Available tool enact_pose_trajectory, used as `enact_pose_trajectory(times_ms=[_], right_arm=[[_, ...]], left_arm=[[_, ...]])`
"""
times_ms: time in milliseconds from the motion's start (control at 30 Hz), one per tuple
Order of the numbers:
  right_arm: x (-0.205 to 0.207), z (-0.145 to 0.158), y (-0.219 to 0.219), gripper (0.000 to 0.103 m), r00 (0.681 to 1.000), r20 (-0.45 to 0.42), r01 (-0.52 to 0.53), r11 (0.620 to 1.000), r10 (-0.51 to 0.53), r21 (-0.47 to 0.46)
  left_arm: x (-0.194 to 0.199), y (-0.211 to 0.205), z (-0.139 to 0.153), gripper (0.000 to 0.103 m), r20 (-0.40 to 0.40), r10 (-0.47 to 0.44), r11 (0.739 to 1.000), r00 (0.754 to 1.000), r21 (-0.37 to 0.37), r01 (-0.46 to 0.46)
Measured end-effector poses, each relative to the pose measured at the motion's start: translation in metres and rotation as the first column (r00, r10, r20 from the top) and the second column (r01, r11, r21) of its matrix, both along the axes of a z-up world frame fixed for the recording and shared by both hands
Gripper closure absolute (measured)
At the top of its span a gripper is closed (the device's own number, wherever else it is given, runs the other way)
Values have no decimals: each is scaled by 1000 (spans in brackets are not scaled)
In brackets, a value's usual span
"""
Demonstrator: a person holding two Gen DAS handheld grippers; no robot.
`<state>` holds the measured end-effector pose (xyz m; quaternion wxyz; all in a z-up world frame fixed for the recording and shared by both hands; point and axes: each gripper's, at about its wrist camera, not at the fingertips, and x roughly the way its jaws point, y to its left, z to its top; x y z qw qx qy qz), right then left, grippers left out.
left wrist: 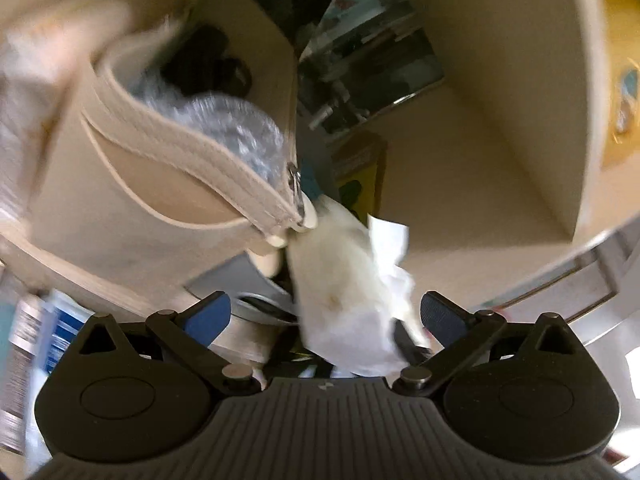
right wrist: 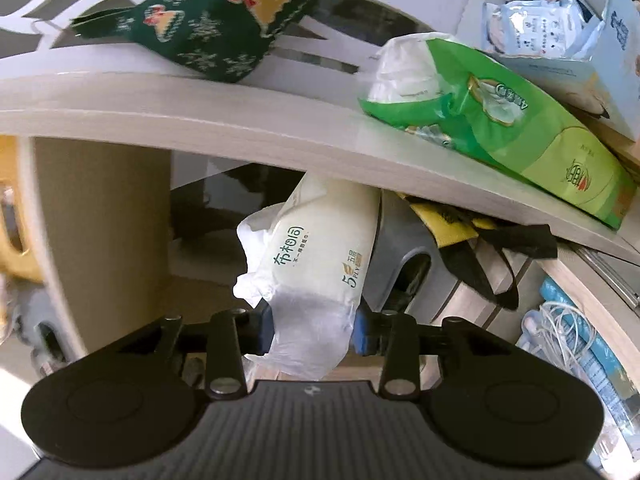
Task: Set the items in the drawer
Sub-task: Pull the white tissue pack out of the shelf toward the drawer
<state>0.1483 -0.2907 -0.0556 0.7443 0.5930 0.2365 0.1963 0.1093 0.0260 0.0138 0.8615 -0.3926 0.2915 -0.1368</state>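
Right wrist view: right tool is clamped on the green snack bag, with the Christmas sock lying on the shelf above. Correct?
Not quite. In the right wrist view the right tool is clamped on the white tissue pack, not the green snack bag, which lies on the shelf untouched. The Christmas sock does lie on that shelf.

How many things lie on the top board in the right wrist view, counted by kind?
Green knitted Christmas sock: 1
Green and white tissue pack: 1
Open carton with pale blue packets: 1
Total: 3
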Motion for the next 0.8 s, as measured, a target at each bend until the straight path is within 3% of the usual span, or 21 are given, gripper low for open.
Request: enact_pose_trajectory(times_ms=[133,300,400,533,600,800], right_arm=[[-31,6,-6,60,996,49,-72,997,73,-10],[-77,4,-8,60,977,66,-199,980,200,-20],[-96,-9,-5,60,973,23,-228,974,228,-11],[-109,-44,0,60,970,-88,-226,973,228,38],[-109,-60,3,60,969,-151,-198,980,197,10],[-86,-102,11,60,963,-243,-138,987,115,-82]], left_arm=[[-38,3,11,1,48,42,974,998,219,-51],[-83,15,14,0,98,68,927,993,361,-100],[-117,35,19,0,104,91,904,990,409,-126],[-144,42,5,0,52,90,903,995,416,-103],[-158,40,0,0,23,86,903,996,421,-87],[-193,21,-11,0,28,5,823,1000,568,-20]])
